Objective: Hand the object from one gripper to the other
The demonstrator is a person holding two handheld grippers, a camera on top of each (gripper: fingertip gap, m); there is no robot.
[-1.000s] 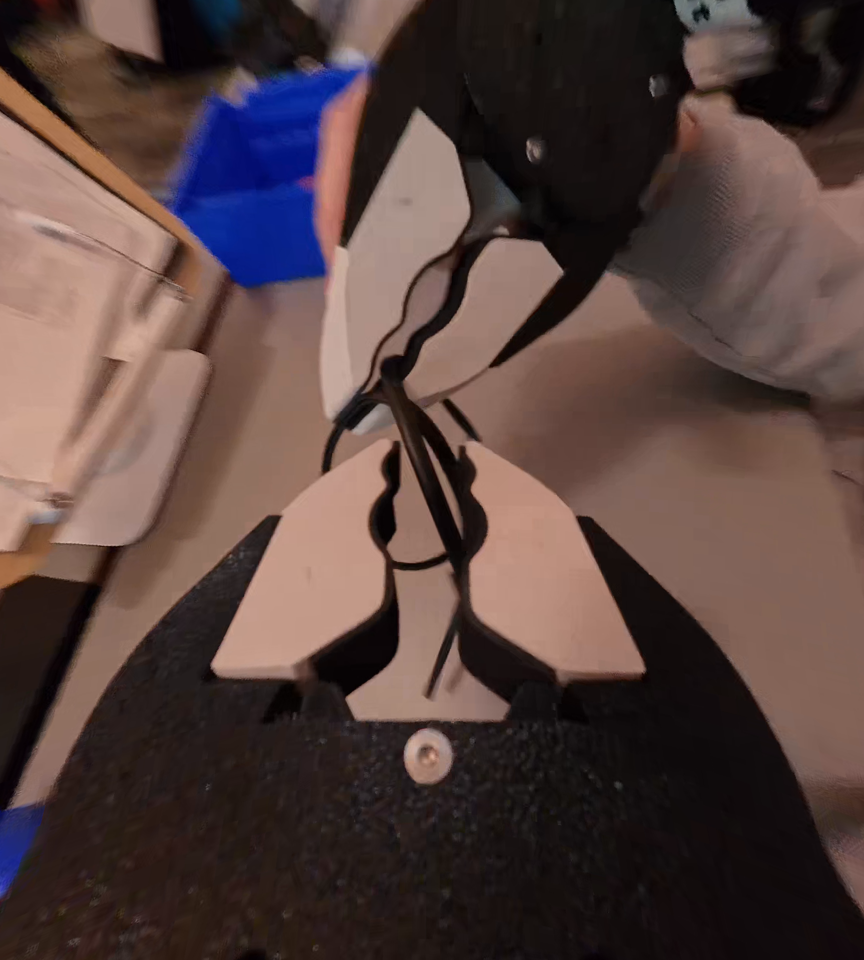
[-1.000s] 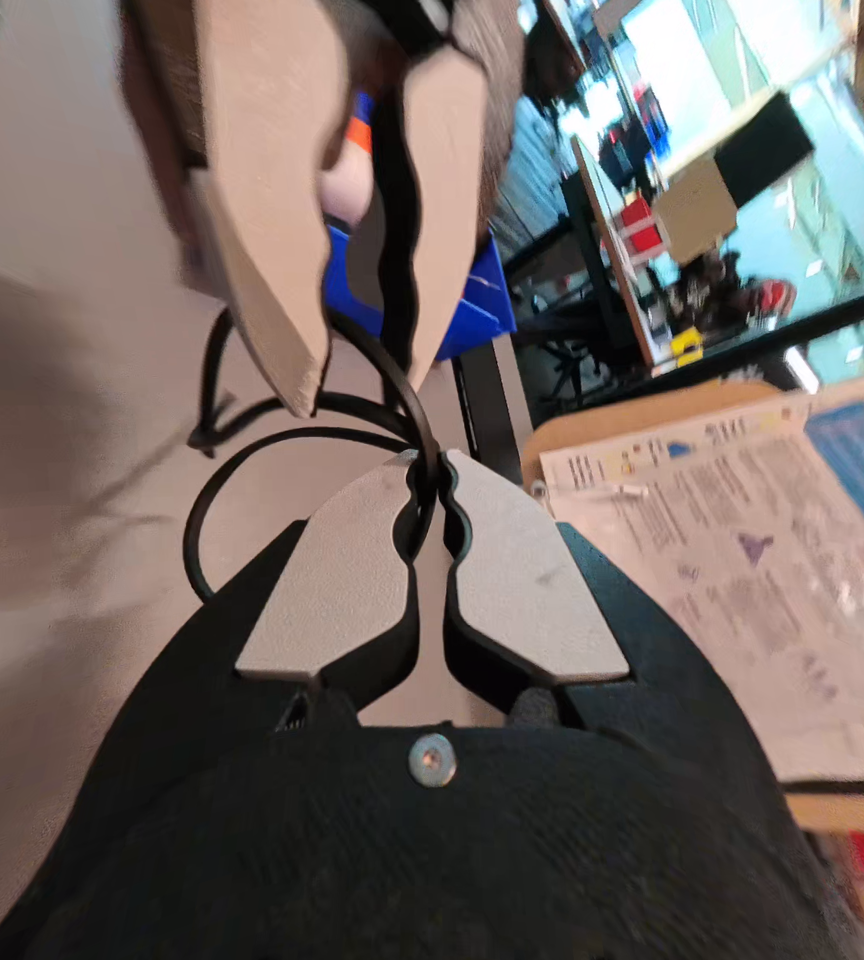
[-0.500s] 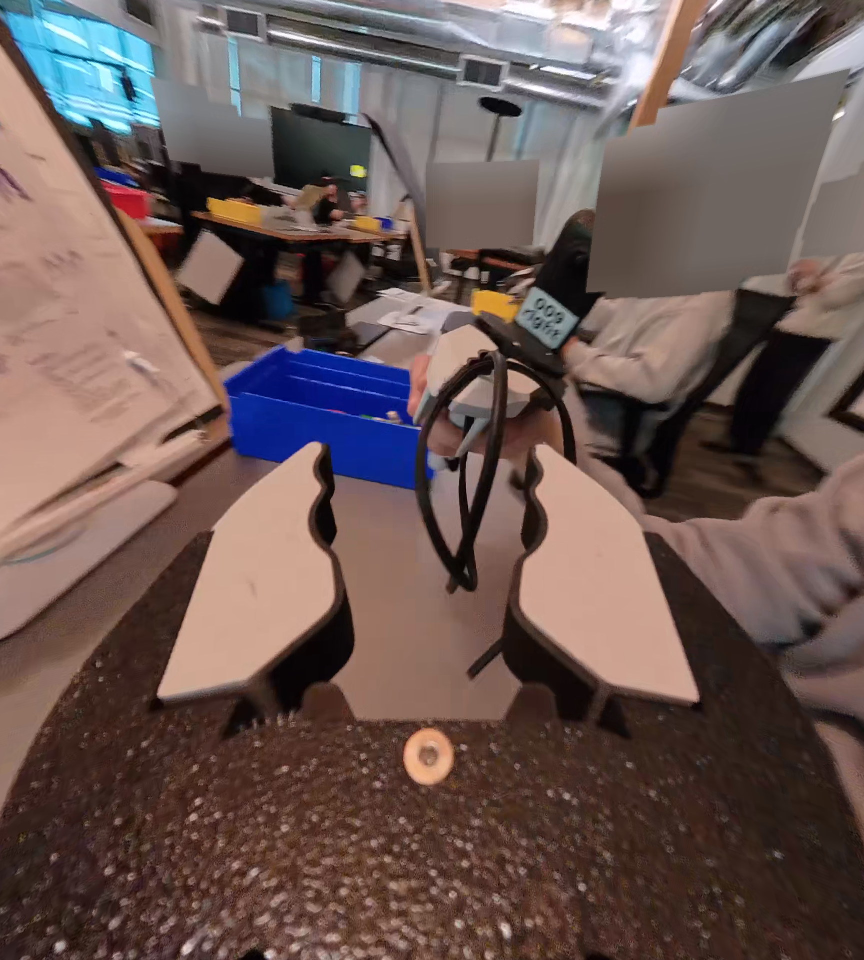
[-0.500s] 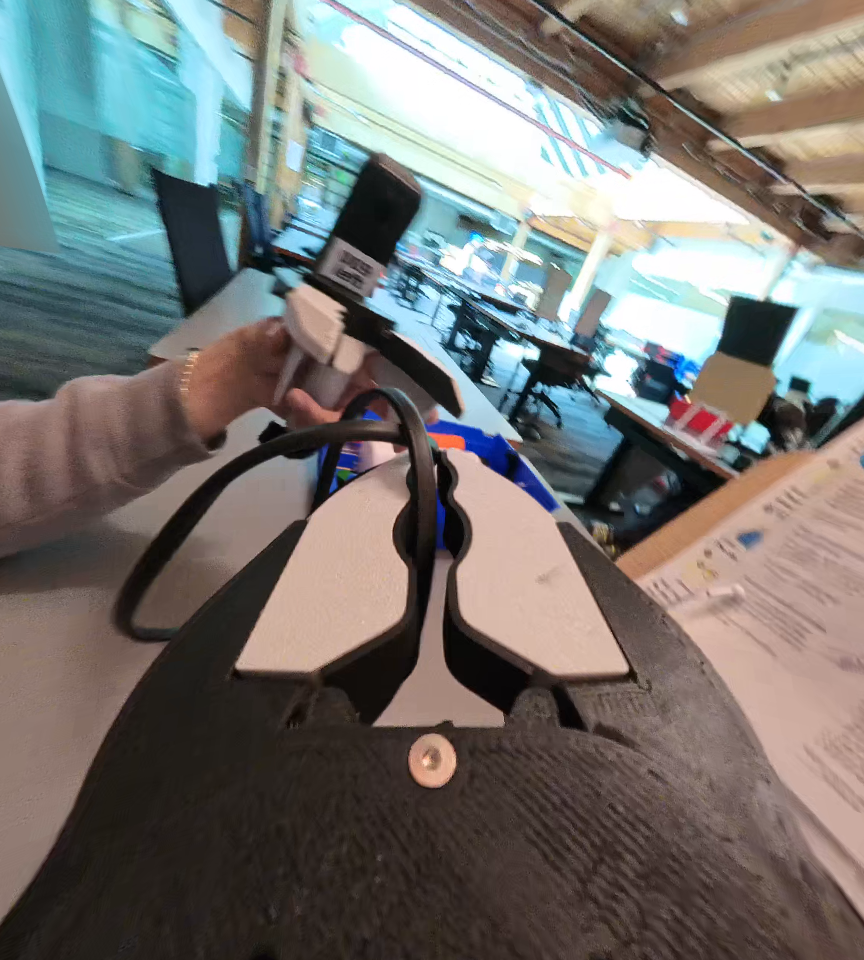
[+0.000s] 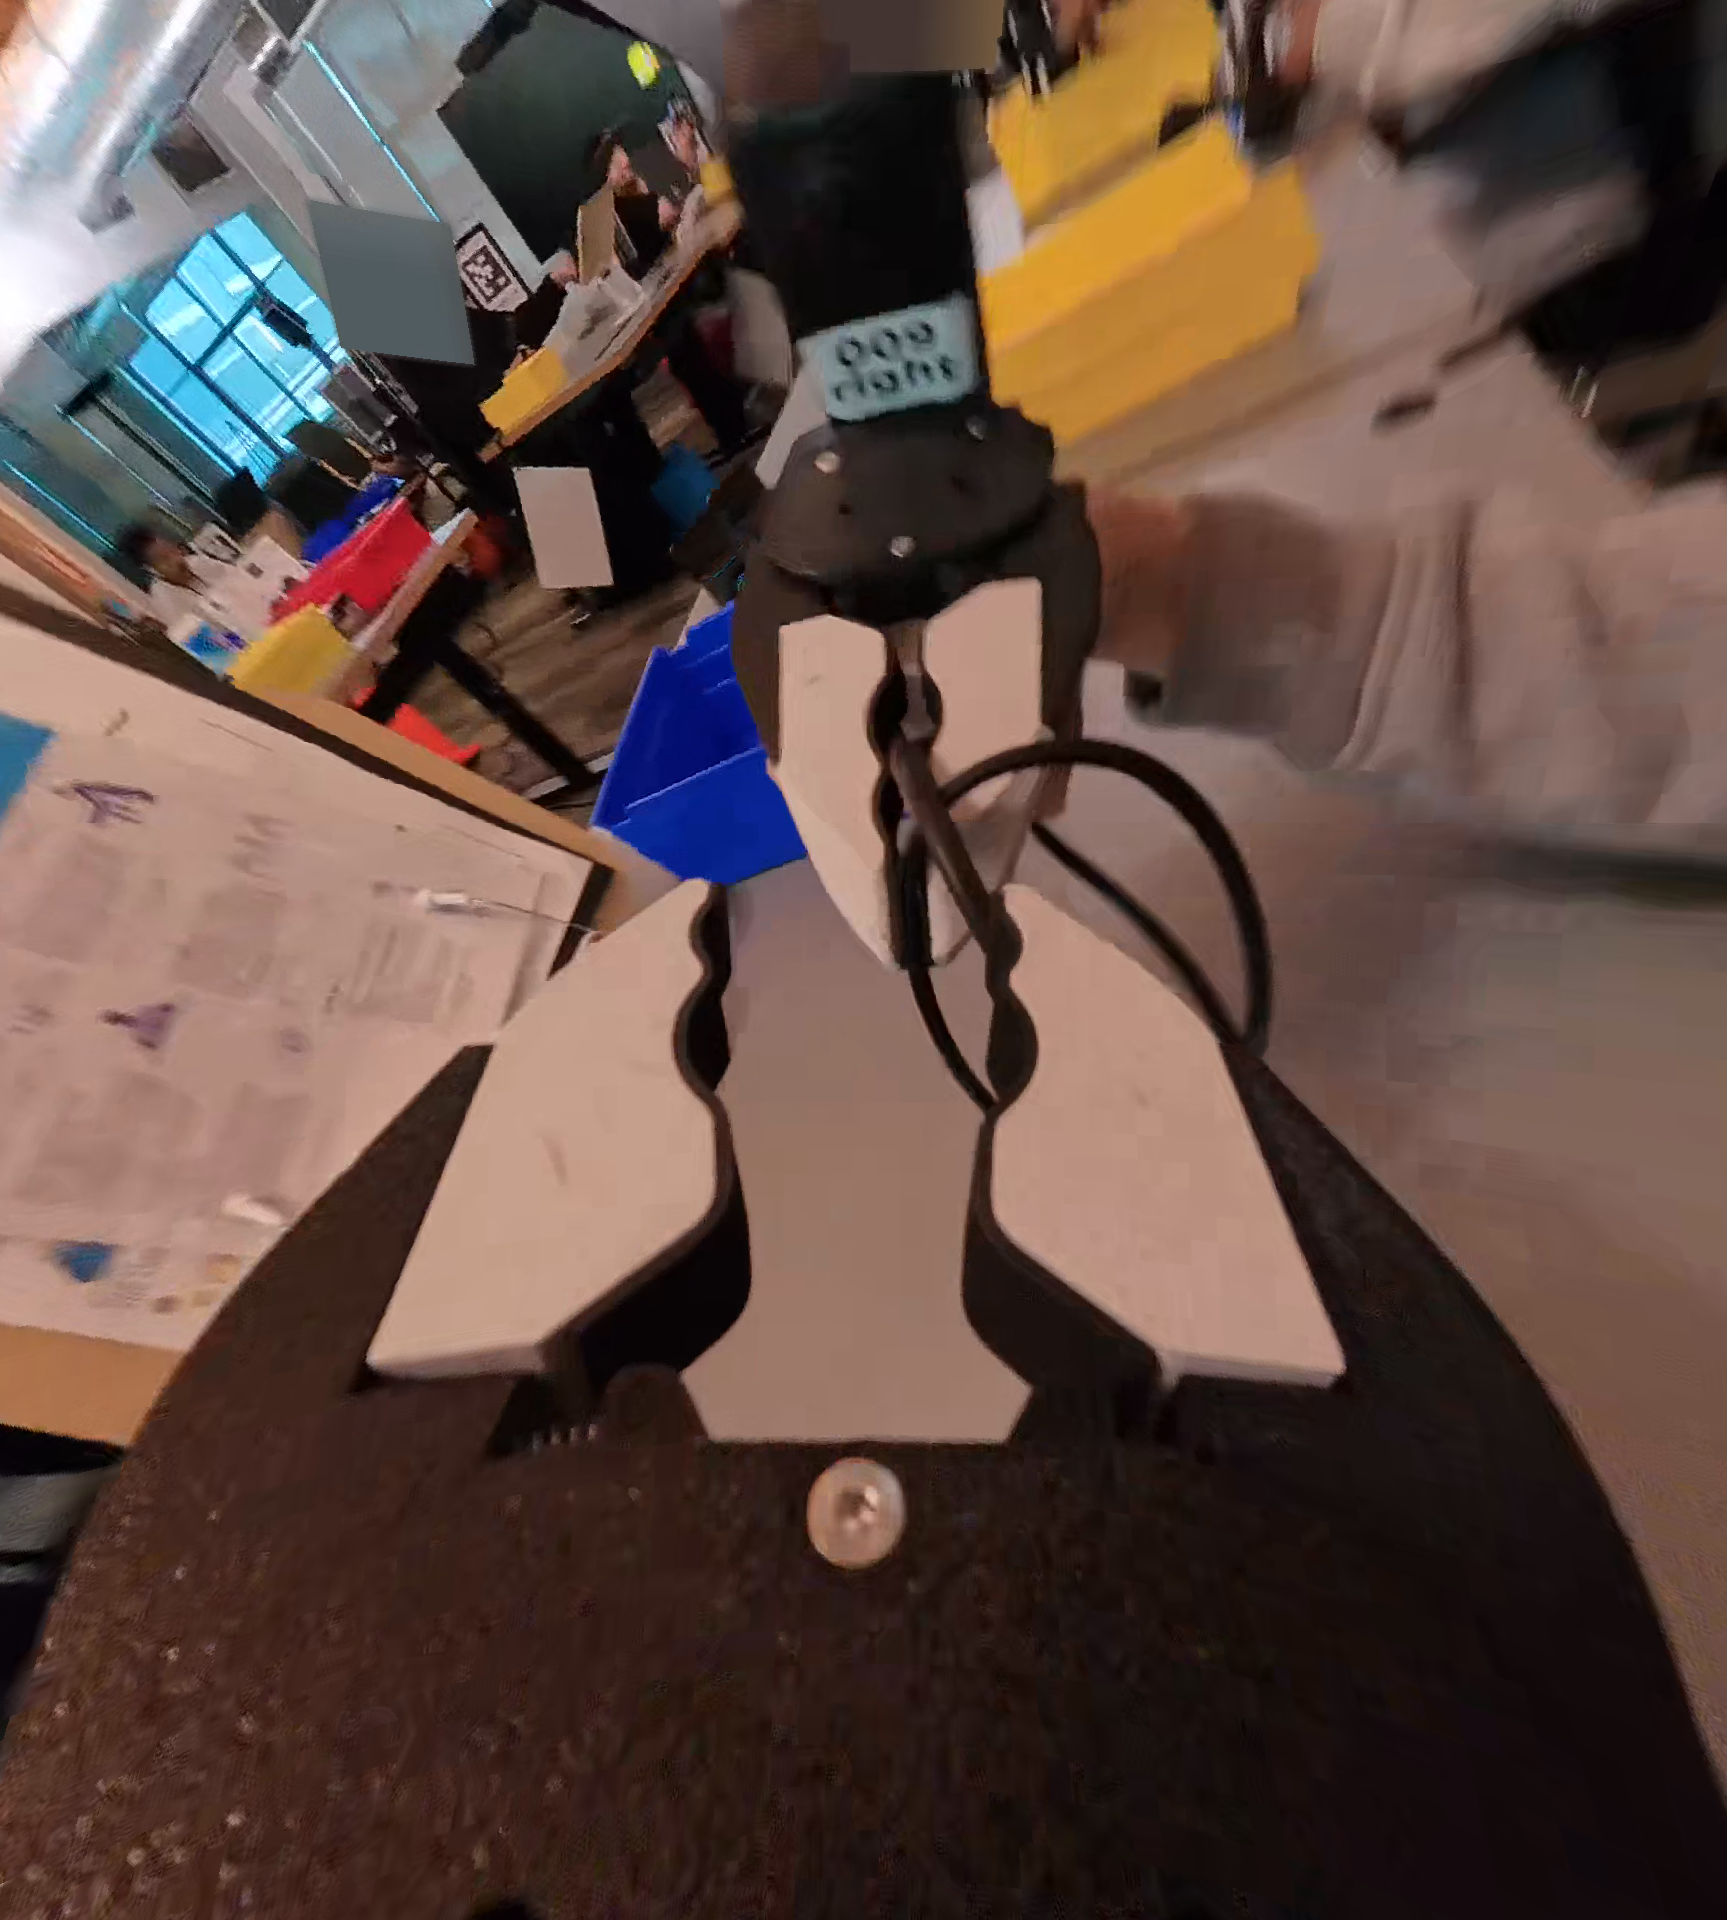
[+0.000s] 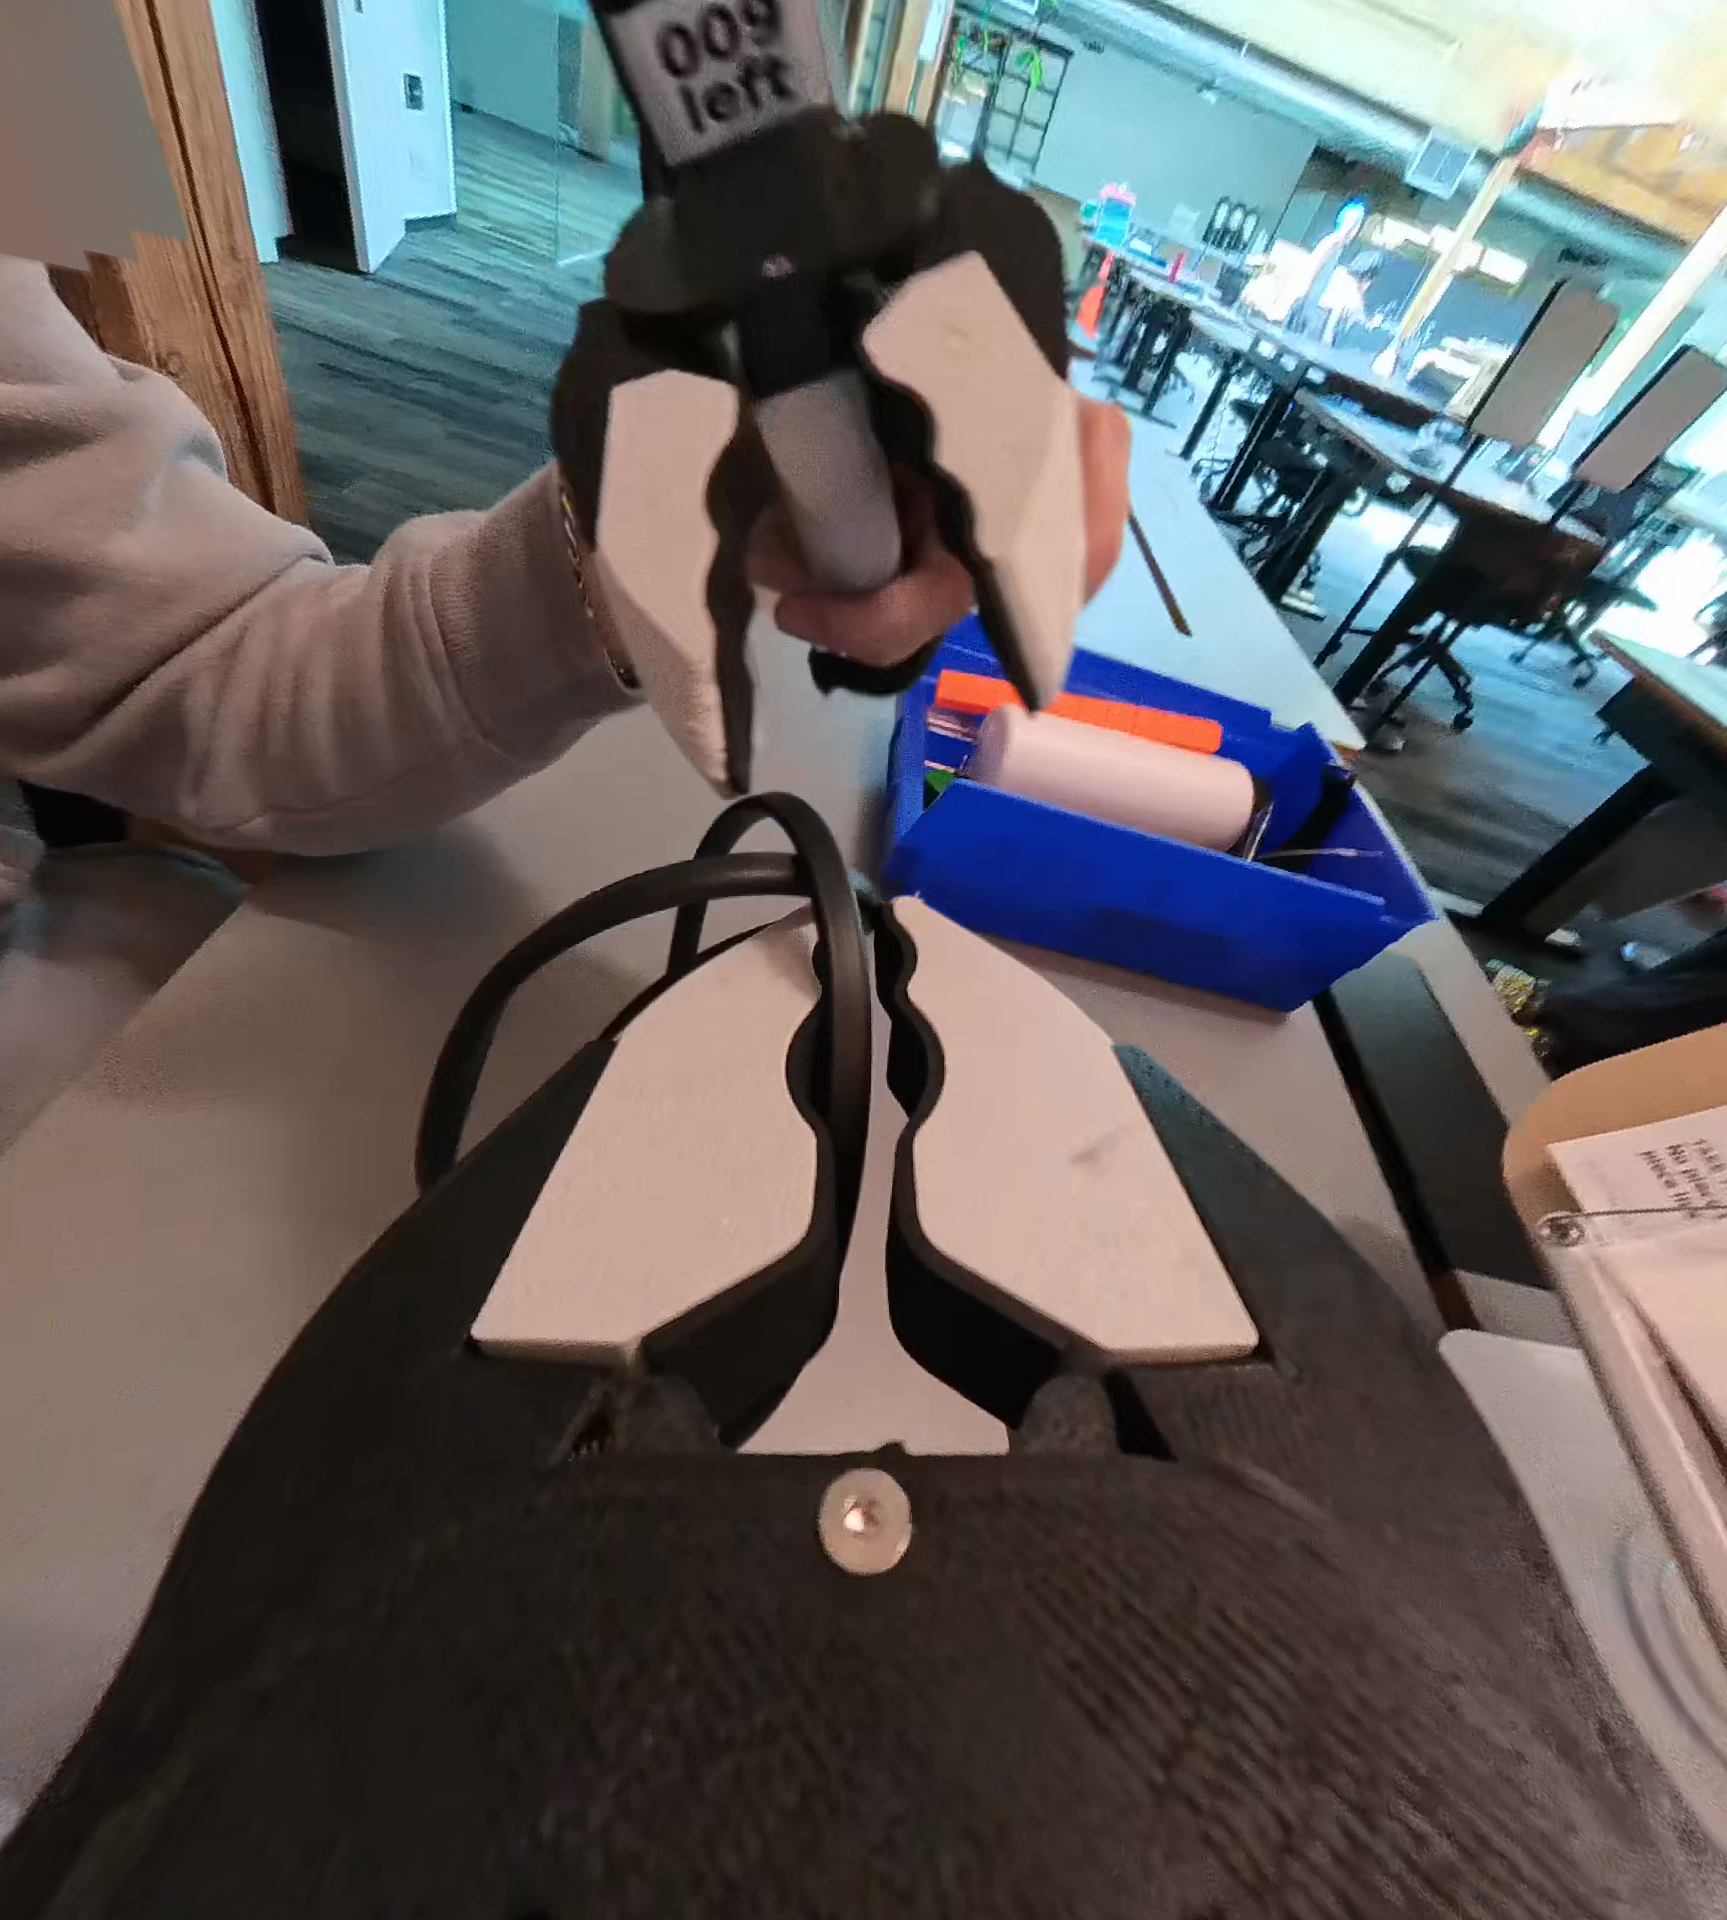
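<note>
The object is a black looped cable tie (image 6: 838, 904). My right gripper (image 6: 859, 920) is shut on one strand of it, and the loops bulge out to the left. My left gripper (image 5: 857, 904) is open and empty. In the right wrist view the left gripper (image 6: 885, 738) hangs tips-down just above the loop, with one fingertip (image 6: 729, 764) almost on its top. In the left wrist view the right gripper (image 5: 916, 914) points at me with the tie (image 5: 1236, 862). One strand runs along the inner edge of my right finger.
A blue bin (image 6: 1129, 894) holding a white cylinder (image 6: 1119, 774) and orange pieces stands on the grey table (image 6: 215, 1143) just behind the grippers. It also shows in the left wrist view (image 5: 693, 800). A paper-covered board (image 6: 1721, 1247) stands at the table's side. A person's grey sleeve (image 6: 215, 623) is on the left. Less than 4 cm separates the two grippers' tips.
A second ago both grippers were on the tie. My left gripper let go and opened, the two drew apart, and now they are close again, with the right gripper still holding the tie.
</note>
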